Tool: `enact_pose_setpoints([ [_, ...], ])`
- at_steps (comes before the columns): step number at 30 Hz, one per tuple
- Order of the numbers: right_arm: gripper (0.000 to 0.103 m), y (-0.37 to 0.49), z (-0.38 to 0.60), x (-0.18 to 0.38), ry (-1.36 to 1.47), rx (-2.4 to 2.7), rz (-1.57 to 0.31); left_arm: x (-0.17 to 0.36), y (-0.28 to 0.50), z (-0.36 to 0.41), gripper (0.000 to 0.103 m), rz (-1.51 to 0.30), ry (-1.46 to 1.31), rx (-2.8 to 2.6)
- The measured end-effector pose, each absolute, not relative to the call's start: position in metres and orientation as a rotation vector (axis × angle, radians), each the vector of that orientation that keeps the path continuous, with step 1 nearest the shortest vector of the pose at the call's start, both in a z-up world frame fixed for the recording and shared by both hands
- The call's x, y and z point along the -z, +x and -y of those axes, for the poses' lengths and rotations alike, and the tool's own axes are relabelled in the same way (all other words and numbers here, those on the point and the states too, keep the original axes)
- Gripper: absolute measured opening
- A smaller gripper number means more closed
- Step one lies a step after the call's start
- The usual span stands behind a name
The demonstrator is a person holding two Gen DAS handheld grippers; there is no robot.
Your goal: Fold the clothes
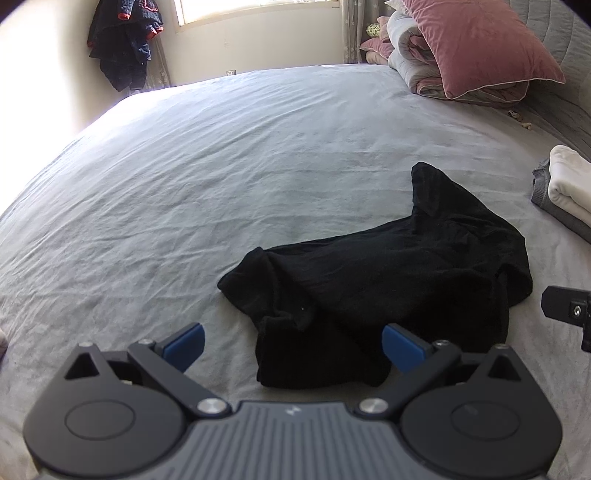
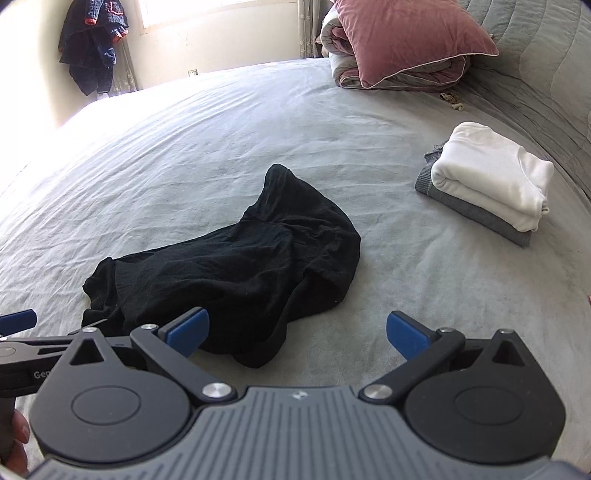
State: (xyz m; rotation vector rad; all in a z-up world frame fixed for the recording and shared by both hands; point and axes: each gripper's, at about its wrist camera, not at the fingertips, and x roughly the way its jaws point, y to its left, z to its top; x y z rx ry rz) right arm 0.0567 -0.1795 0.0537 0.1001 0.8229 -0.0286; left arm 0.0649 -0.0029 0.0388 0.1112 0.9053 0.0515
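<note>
We hold our left gripper (image 1: 291,345) and right gripper (image 2: 297,334) with fingers spread wide, grasping nothing. The crumpled black garment (image 2: 236,273) lies on the grey bed sheet (image 1: 184,177) just ahead of both, well apart from the folded white and grey clothes (image 2: 491,181).

This is a bedroom in a home. There is a big bed with a grey sheet (image 1: 221,155), a pink pillow (image 2: 410,40) on a rolled-up blanket (image 1: 413,62), a sunny window (image 1: 255,9), and dark clothes hanging in the corner (image 2: 92,48).
</note>
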Motion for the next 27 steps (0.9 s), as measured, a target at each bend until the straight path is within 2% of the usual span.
enact_pose_setpoints([
  [14,0.103,0.078,0.174,-0.048,0.074,0.017,-0.819,-0.025,0.083,-0.006,0.103,-0.906,0.077,-0.071],
  [27,0.103,0.135,0.173,0.029,0.133,-0.037,-0.991,0.034,0.103,-0.02,0.103,-0.954,0.066,-0.062],
])
